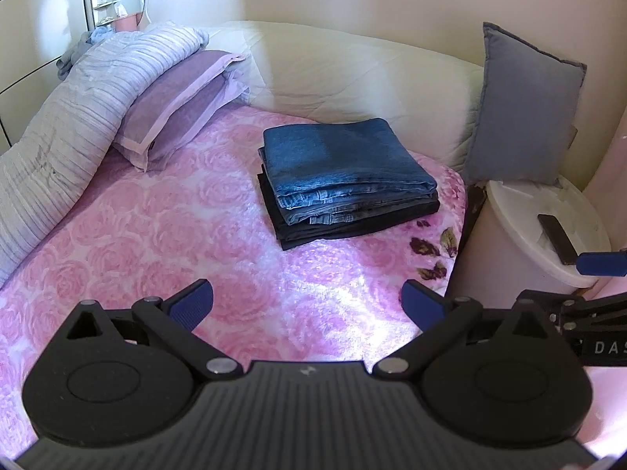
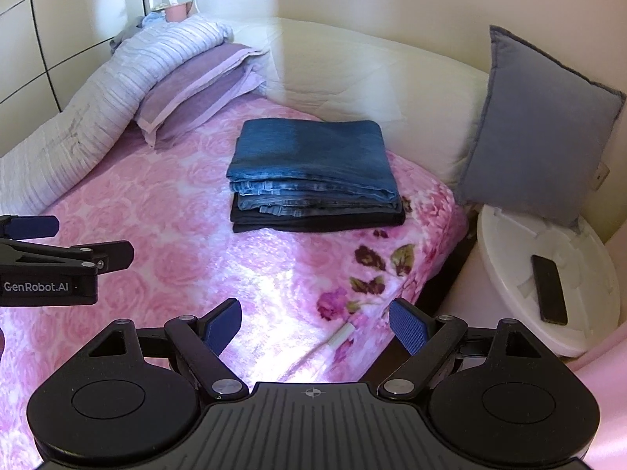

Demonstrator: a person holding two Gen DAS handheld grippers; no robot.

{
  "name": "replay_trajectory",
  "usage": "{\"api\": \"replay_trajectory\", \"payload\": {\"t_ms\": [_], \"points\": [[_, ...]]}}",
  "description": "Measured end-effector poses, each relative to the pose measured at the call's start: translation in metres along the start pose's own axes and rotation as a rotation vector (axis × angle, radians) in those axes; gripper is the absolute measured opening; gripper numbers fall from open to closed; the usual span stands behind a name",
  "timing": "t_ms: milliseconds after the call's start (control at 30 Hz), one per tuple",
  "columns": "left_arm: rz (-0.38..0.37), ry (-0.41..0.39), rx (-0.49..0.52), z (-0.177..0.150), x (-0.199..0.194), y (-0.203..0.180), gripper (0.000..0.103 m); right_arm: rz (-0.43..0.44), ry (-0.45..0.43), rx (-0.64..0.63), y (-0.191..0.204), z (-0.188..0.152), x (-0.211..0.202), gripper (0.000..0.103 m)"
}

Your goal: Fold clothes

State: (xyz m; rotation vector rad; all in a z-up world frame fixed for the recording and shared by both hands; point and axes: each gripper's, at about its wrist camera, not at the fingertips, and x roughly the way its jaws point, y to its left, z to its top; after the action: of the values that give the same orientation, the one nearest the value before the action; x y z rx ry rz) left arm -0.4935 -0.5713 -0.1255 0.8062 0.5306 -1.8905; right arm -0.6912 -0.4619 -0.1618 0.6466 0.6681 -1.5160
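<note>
The folded stack of jeans (image 2: 313, 174) lies at twelve o'clock, well beyond both released grippers, left gripper (image 1: 307, 305) and right gripper (image 2: 313, 329), about equally near.

Your bed (image 1: 156, 235) is covered by a pink rose-patterned blanket (image 2: 164, 235), with darker flowers and leaves printed near its right edge. On it, toward the far side, you have a neat stack (image 2: 313, 172) — blue jeans folded on top, darker folded pieces beneath. At the far left a purple pillow (image 1: 176, 105) lies on the blanket, and a grey ribbed quilt (image 1: 58, 117) is bunched along the left side, partly over the pillow. A cream padded bolster (image 1: 352, 74) runs along the far edge.
</note>
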Motion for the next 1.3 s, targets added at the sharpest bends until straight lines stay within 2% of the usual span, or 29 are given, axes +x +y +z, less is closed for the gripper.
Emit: {"api": "replay_trajectory", "payload": {"t_ms": [533, 1300], "points": [[0.013, -0.001, -0.008, -0.005, 0.005, -0.007, 0.101, -0.016, -0.014, -0.053, 0.005, -0.002, -0.002, 0.085], [0.013, 0.008, -0.021, -0.001, 0.014, -0.021, 0.101, -0.015, -0.005, -0.022, -0.013, 0.004, 0.005, 0.085]]}}
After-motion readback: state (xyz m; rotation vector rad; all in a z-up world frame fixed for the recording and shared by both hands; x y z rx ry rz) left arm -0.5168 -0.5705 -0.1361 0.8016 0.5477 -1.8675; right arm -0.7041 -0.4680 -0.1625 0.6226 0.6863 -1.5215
